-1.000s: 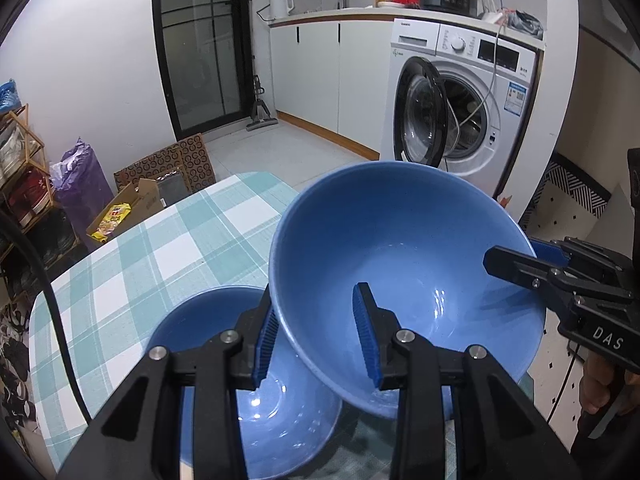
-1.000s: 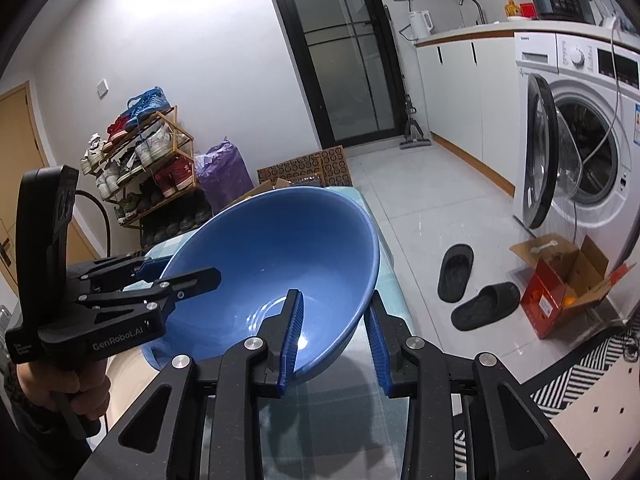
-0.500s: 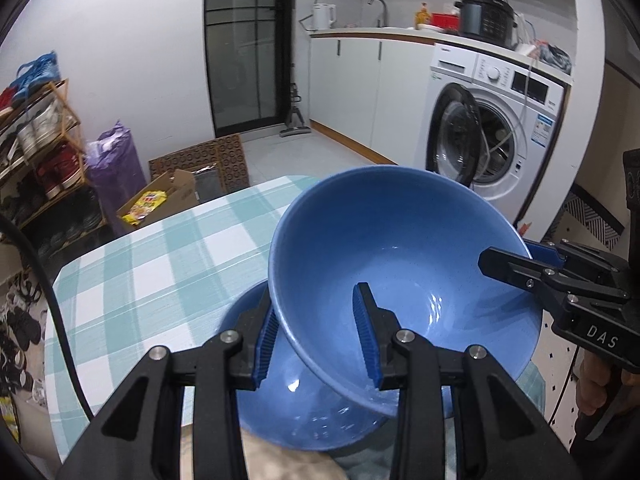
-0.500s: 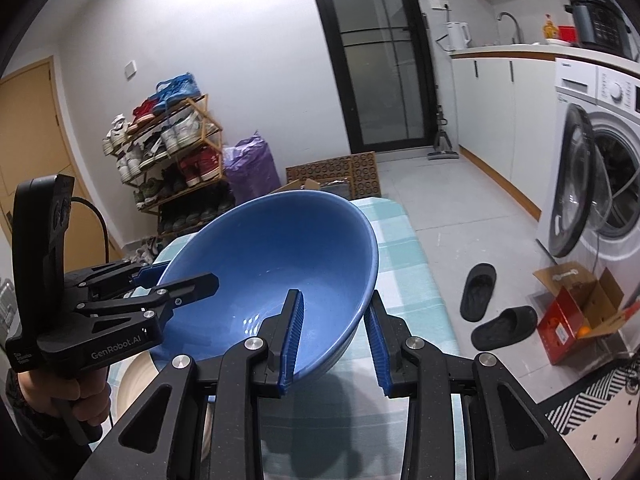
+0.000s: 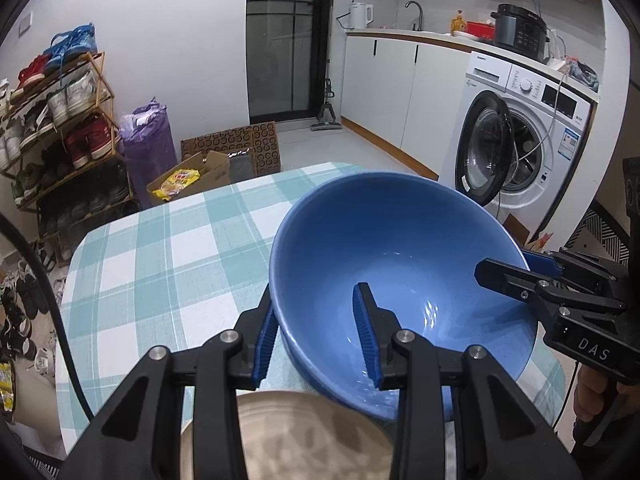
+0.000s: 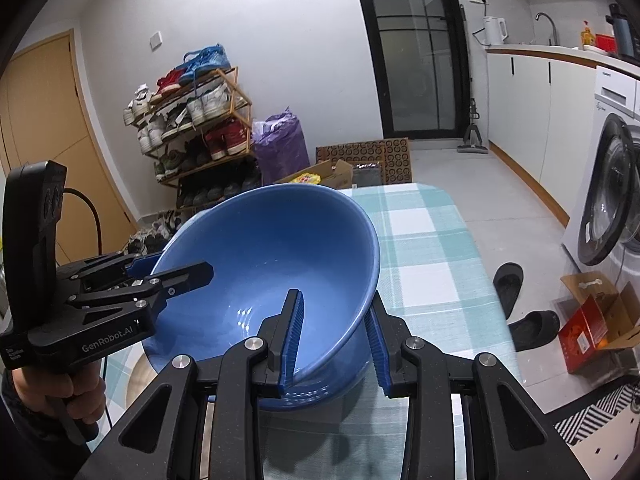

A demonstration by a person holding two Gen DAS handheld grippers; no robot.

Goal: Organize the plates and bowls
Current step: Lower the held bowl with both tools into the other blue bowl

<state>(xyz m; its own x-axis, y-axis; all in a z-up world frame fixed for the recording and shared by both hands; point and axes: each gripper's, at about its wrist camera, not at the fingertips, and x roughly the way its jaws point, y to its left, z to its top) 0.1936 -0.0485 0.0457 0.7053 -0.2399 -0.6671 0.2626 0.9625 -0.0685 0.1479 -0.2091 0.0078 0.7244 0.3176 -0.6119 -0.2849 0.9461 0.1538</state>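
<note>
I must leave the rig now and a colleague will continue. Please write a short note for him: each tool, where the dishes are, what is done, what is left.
Left tool: shut on the near-left rim of the blue bowl, one pad inside, one outside.
Right tool: shut on the opposite rim of the same bowl.
The bowl is held in the air, tilted, above the checked tablecloth.
A beige plate lies just below the left tool, at the near table edge.
Done: bowl lifted with both tools.
Left: set the bowl down, probably on or near the beige plate, then release both tools. Other dishes are not in view now.
</note>
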